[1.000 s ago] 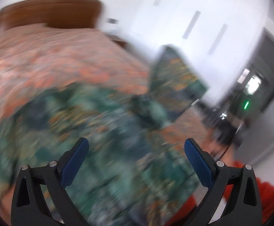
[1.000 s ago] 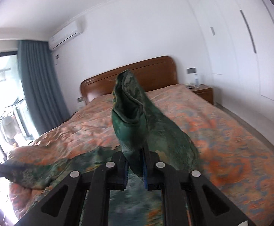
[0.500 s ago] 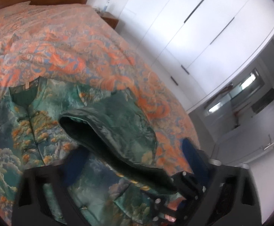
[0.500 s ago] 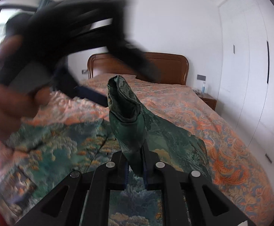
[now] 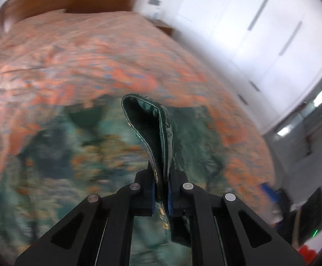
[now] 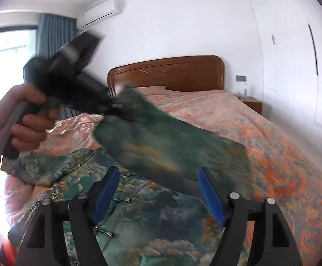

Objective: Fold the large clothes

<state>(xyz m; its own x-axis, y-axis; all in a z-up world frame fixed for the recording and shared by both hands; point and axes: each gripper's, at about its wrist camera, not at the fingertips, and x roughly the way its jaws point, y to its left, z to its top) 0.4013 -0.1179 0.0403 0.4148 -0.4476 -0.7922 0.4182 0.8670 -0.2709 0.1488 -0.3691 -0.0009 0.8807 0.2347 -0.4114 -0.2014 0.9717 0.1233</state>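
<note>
A large green patterned garment (image 6: 138, 217) lies spread on the bed, also blurred in the left wrist view (image 5: 67, 155). My left gripper (image 5: 162, 197) is shut on the garment's sleeve (image 5: 154, 128), which stands up from its jaws. In the right wrist view the left gripper (image 6: 114, 106) holds that sleeve (image 6: 172, 141) lifted above the garment, blurred by motion. My right gripper (image 6: 158, 192) is open and empty, just below the lifted sleeve.
The bed has an orange floral cover (image 6: 282, 155) and a wooden headboard (image 6: 167, 73). White wardrobe doors (image 5: 260, 33) line the right wall. A nightstand (image 6: 251, 103) stands by the headboard. A window with blue curtains (image 6: 52, 35) is on the left.
The sleeve passed from my right gripper to my left. The right gripper opened and let go; the left gripper closed on the sleeve and lifts it leftward.
</note>
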